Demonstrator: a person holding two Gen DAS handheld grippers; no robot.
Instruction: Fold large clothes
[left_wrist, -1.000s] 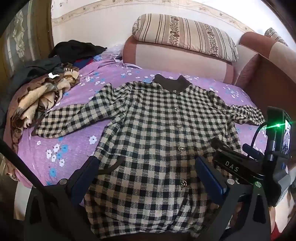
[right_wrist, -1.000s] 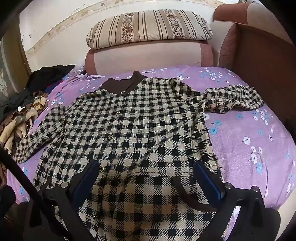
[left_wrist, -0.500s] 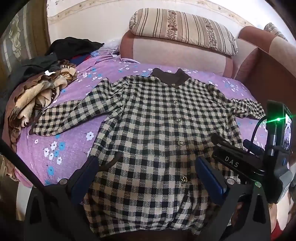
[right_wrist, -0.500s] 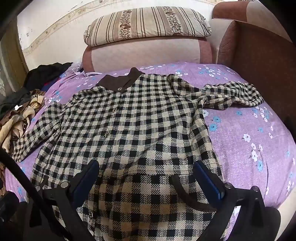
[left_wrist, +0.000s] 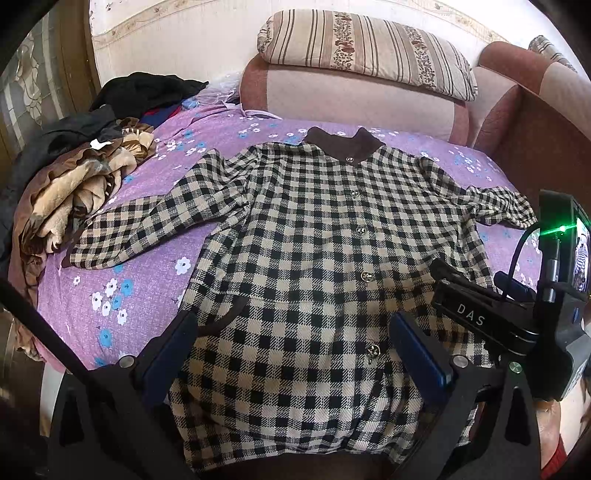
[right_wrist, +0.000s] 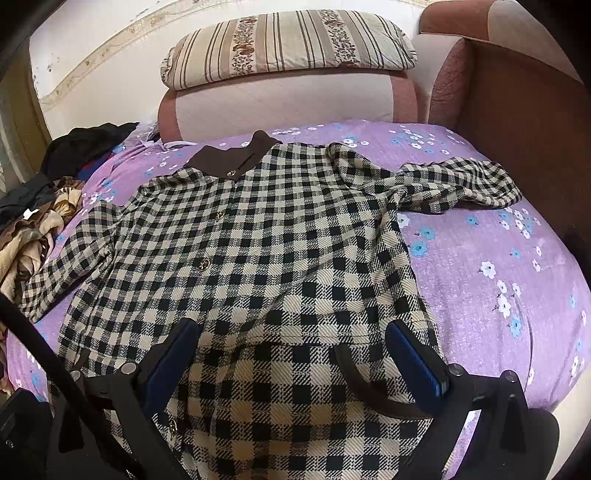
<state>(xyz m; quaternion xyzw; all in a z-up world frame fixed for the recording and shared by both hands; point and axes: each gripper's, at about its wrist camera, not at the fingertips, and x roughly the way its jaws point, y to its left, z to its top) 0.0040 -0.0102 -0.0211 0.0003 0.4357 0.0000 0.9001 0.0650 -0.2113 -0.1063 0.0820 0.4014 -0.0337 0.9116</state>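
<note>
I am hovering the left gripper (left_wrist: 291, 347) and right gripper (right_wrist: 291, 354), jaws apart and empty, over the shirt (left_wrist: 325, 266) lying flat, apparently unfolded, on the bed (left_wrist: 147, 266); all folds are remaining.

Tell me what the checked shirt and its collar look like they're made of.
Checked shirt: seems a thick woven cloth, maybe a wool blend, matte, with visible diagonal twill lines in the squares. Collar: plain dark brown, smoother, possibly knit or velvety; too far to tell. Buttons glint like metal.
</note>
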